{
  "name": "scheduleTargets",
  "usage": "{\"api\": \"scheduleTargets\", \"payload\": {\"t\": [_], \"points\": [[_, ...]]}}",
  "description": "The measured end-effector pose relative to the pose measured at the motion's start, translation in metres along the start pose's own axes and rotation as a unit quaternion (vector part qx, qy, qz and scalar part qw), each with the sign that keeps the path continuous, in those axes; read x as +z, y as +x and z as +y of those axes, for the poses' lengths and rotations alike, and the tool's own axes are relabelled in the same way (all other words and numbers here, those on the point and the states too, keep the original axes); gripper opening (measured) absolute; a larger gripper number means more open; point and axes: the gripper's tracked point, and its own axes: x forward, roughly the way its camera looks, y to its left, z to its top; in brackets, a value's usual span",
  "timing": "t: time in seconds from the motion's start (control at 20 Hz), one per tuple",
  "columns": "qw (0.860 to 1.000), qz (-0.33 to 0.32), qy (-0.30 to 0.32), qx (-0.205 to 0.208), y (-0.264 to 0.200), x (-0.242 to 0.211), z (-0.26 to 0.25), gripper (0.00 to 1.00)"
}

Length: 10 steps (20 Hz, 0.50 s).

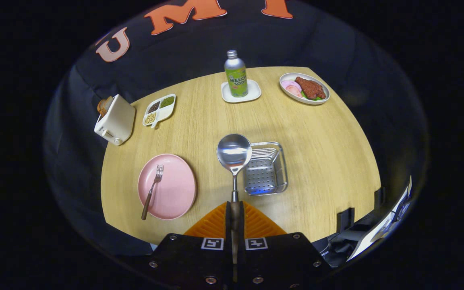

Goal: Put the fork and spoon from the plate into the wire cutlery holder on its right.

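Half remains: the tongs (235, 215) pinch the spoon (234, 155) just beside the wire cutlery holder (265, 169); the fork (152, 191) lies on the plate (175, 193), left of the holder.

high on hand-held gripper (235, 213), facing down at table (320, 161)

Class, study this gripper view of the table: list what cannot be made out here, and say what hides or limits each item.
- Spoon handle: its lower end is hidden between the closed fingers of the gripper.
- Wire cutlery holder: its left rim is covered by the spoon's bowl.
- Divided snack tray: contents too small to identify.
- Toaster: what sits in its slot is mostly hidden by its body.
- Fork on the pink plate: tines too small to count.
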Motion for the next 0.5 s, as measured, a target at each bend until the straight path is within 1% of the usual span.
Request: {"api": "scheduleTargets", "payload": {"t": [0.25, 0.5], "points": [[1.0, 0.019, -0.002, -0.019, 0.003, 0.0, -0.044, 0.05], [0.998, 0.051, -0.024, -0.005, 0.023, -0.006, -0.047, 0.05]]}}
